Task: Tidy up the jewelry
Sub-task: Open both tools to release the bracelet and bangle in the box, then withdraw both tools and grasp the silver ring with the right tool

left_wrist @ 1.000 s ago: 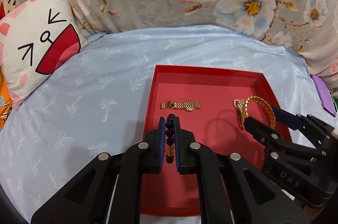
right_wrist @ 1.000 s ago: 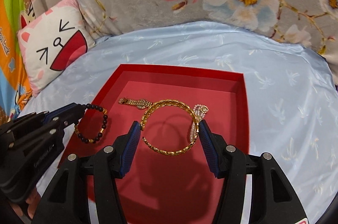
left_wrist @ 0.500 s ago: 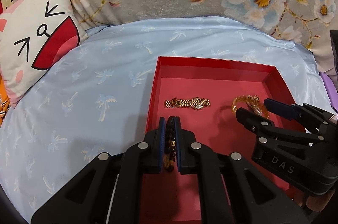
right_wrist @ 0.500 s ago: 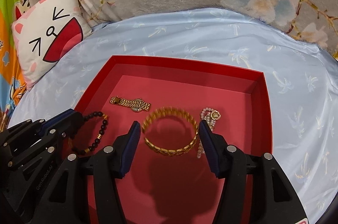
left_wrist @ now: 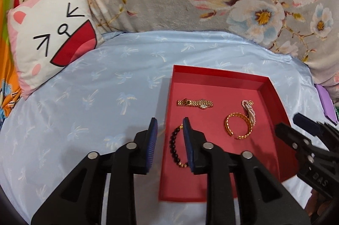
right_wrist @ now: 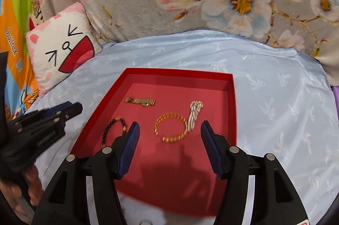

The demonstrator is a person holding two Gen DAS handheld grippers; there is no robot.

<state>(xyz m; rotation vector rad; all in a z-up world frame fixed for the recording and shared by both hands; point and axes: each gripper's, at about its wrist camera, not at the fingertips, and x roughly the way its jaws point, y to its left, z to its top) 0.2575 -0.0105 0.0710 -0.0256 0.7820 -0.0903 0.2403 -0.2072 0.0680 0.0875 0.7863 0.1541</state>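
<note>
Four pieces: we are seeing four pieces of jewelry lying in one red tray (left_wrist: 273, 93), taken view by view below.

Left wrist view, left gripper (left_wrist: 169, 125): we are holding it with its jaws just opened and now spread; the beaded bracelet (left_wrist: 174, 145) is lying loose on the tray floor between them, and the pads are not pressing it.
Left wrist view, tray: it is sitting on the light blue sheet (left_wrist: 106, 85), right of centre.
Left wrist view, gold watch (left_wrist: 195, 103): it is lying flat in the far part of the tray, beyond the beads.
Left wrist view, gold bangle (left_wrist: 238, 126): it is resting right of the beads, touching the pearl bracelet (left_wrist: 250, 111) at its far right side.
Left wrist view, right gripper (left_wrist: 294, 127): it is reaching in over the tray's right rim.

Right wrist view, right gripper (right_wrist: 169, 129): we are holding its jaws wide apart and gripping nothing; the bangle (right_wrist: 170, 129) is lying in the tray beyond and between the pads, clear of both.
Right wrist view, pearl bracelet (right_wrist: 193, 114): it is leaning against the bangle's right side.
Right wrist view, beads (right_wrist: 113, 129): they are lying near the tray's left wall (right_wrist: 101, 110).
Right wrist view, watch (right_wrist: 141, 101): it is lying far left in the tray.
Right wrist view, left gripper (right_wrist: 72, 109): it is hanging just outside the tray's left wall.
Right wrist view, cat pillow (right_wrist: 61, 46): it is lying far left on the sheet.
</note>
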